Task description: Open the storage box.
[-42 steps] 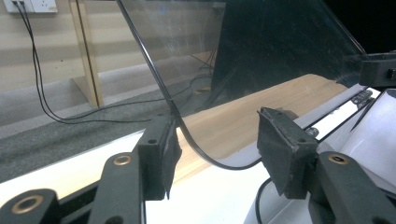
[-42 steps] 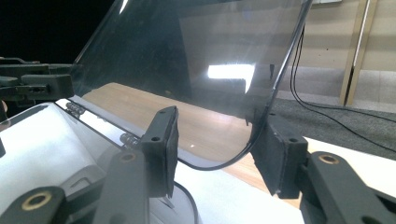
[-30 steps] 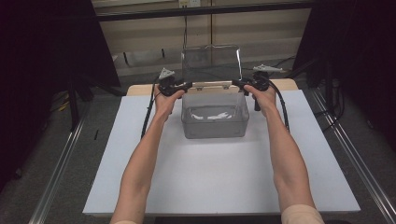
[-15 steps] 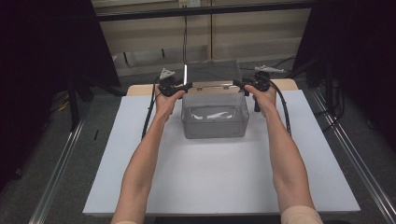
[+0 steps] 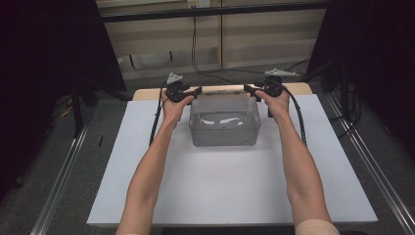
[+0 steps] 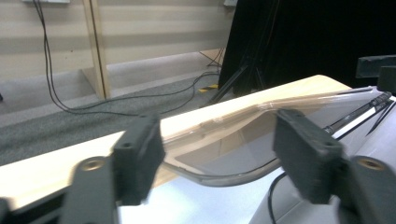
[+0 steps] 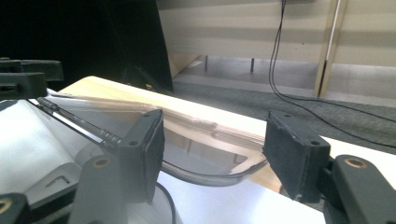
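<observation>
As both tools gape, lid between

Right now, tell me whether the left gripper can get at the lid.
Probably yes. The left gripper is open, and the near corner of the clear lid lies in the gap between its jaws with nothing in front. Whether the pads already touch it is unclear.

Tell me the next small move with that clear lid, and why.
Probably draw both tools back off the clear lid. It lies flat behind the clear box, and the left tool and right tool both stand open around its corners.
</observation>
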Action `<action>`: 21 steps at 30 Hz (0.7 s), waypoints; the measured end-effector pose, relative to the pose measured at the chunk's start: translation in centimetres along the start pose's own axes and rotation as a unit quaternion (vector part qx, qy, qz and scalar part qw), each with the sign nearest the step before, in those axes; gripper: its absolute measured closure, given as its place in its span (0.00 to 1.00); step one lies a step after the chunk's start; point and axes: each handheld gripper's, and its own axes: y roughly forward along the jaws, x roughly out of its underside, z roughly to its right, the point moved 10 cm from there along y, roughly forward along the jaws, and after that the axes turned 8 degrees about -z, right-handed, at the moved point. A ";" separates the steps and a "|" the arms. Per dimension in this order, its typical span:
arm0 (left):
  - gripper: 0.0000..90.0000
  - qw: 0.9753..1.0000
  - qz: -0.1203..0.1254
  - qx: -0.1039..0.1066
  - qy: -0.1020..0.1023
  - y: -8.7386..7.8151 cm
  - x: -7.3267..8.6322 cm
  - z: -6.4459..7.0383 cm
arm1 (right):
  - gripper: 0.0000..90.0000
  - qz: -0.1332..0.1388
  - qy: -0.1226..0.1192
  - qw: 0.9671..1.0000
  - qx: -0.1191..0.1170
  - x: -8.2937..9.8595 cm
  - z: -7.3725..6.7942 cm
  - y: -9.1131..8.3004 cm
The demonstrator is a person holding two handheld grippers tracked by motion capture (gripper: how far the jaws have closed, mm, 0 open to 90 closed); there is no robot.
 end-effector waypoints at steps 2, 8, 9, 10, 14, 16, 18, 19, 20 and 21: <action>0.30 1.000 -0.002 -0.002 0.004 -0.2 -0.1 0.0 | 0.38 0.003 -0.001 1.000 0.004 -0.1 0.0 -0.2; 0.20 1.000 -0.011 -0.018 0.012 -1.0 0.0 0.4 | 0.27 0.019 -0.005 1.000 0.023 -0.1 0.3 -1.3; 0.18 1.000 -0.011 -0.018 0.012 -1.0 0.0 0.4 | 0.27 0.020 -0.003 1.000 0.023 -0.1 0.2 -1.5; 0.18 1.000 -0.002 -0.016 0.018 -1.3 -0.2 0.8 | 0.26 0.027 -0.004 0.999 0.024 -0.2 0.1 -1.8; 0.13 1.000 0.003 -0.017 0.025 -1.9 -0.6 1.6 | 0.21 0.038 -0.012 0.999 0.030 -0.6 -0.3 -2.9; 0.12 1.000 0.007 -0.015 0.022 -2.1 -0.7 1.9 | 0.20 0.040 -0.014 0.999 0.033 -0.7 -0.3 -3.2; 0.10 0.999 0.003 -0.022 0.024 -2.1 -0.3 2.5 | 0.17 0.050 -0.016 0.998 0.037 -0.9 -0.5 -3.8; 0.10 0.999 0.002 -0.020 0.026 -2.1 -0.2 2.7 | 0.16 0.052 -0.015 0.998 0.037 -1.0 -0.7 -3.9; 0.09 1.000 0.003 -0.015 0.026 -2.2 -0.1 3.0 | 0.14 0.054 -0.017 0.998 0.037 -1.0 -0.9 -4.0; 0.09 1.000 0.003 -0.013 0.029 -2.3 -0.1 3.3 | 0.13 0.057 -0.018 0.998 0.036 -1.1 -1.1 -4.2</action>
